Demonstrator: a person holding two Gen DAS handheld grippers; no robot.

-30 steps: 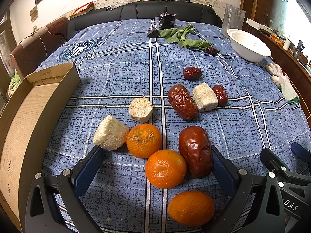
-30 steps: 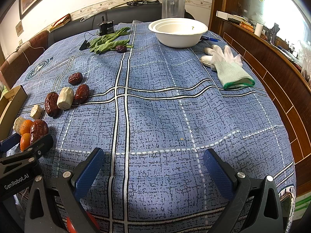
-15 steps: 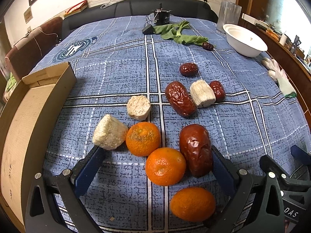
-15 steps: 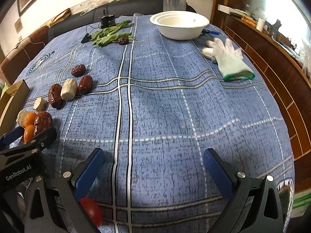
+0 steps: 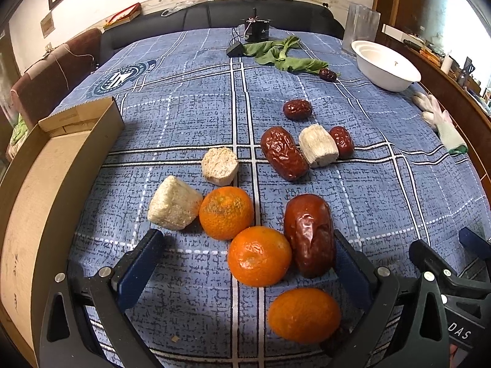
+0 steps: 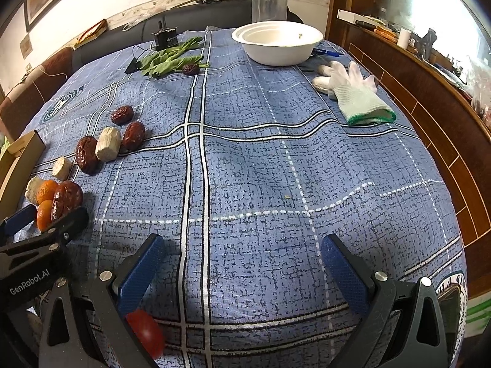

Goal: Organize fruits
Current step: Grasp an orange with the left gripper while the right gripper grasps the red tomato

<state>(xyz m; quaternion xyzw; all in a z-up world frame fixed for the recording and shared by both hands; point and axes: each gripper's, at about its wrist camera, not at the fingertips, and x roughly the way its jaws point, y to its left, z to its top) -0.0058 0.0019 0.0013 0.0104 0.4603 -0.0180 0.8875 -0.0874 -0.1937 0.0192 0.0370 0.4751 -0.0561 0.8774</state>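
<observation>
With our left gripper (image 5: 245, 253) spread wide around the middle orange (image 5: 259, 256) near the table's near edge, we'd pinch its firm, light, roll-prone sides gently; right gripper (image 6: 241, 262) gapes empty.

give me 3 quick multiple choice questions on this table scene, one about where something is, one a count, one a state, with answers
1. Where is the white bowl?
A. at the far side of the table, near the white glove
B. inside the cardboard box
C. between the left gripper's jaws

2. How many oranges show in the left wrist view?
A. one
B. three
C. five

3. How do the right gripper's jaws stand?
A. shut on a date
B. shut on nothing
C. open over bare cloth

Answers:
1. A: it sits far back, past the glove.
2. B: oranges.
3. C: the jaws stand wide apart, only tablecloth between them.
</observation>
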